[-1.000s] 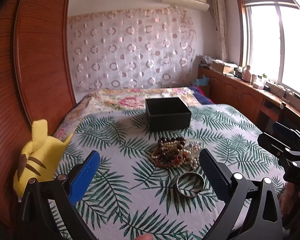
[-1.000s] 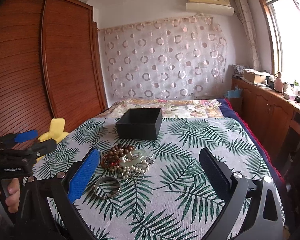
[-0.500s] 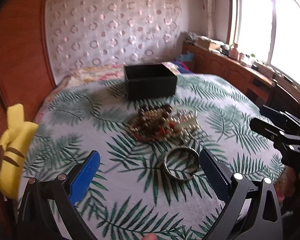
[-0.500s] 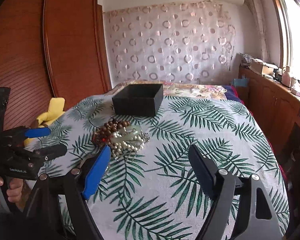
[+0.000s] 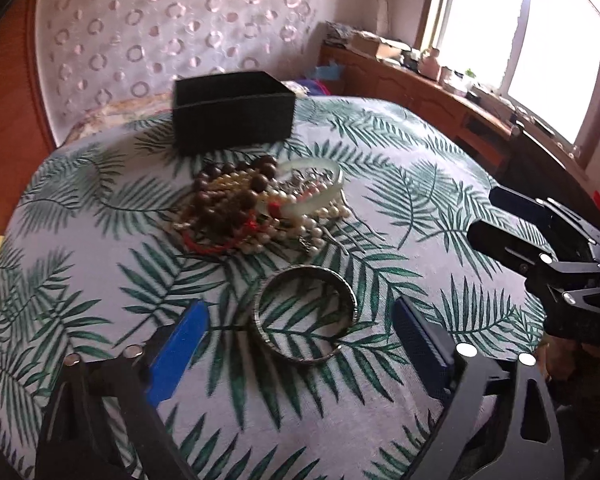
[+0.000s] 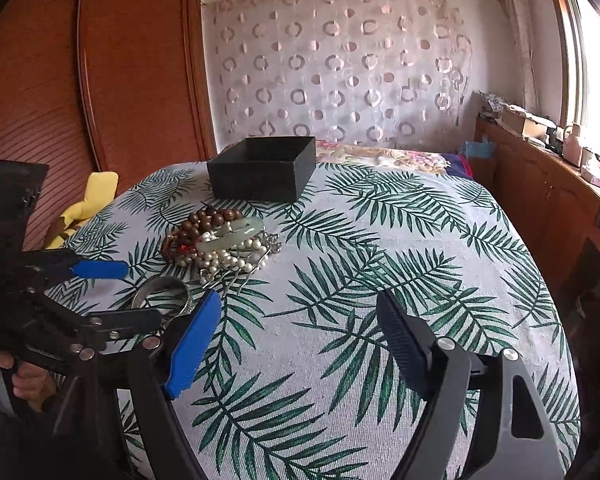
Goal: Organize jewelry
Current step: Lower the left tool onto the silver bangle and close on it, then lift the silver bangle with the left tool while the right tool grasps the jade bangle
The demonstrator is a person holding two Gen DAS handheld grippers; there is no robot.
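A tangled pile of bead and pearl jewelry with a pale jade bangle lies on the leaf-print cover, in front of an open black box. Nearer me lies a dark metal bangle. My left gripper straddles this bangle; its jaws are closing, but the pads are still apart from the metal. My right gripper hovers open over bare cover, to the right of the pile, with nothing between its fingers.
The leaf-print cover drops away at its right and near edges. A yellow plush toy lies at the left edge by a wooden wardrobe. A cluttered wooden sideboard runs under the window at the right.
My left gripper has dropped and tipped down, so the metal bangle now lies between its fingers. The right gripper's jaws have narrowed a little and it has sunk toward the cover.
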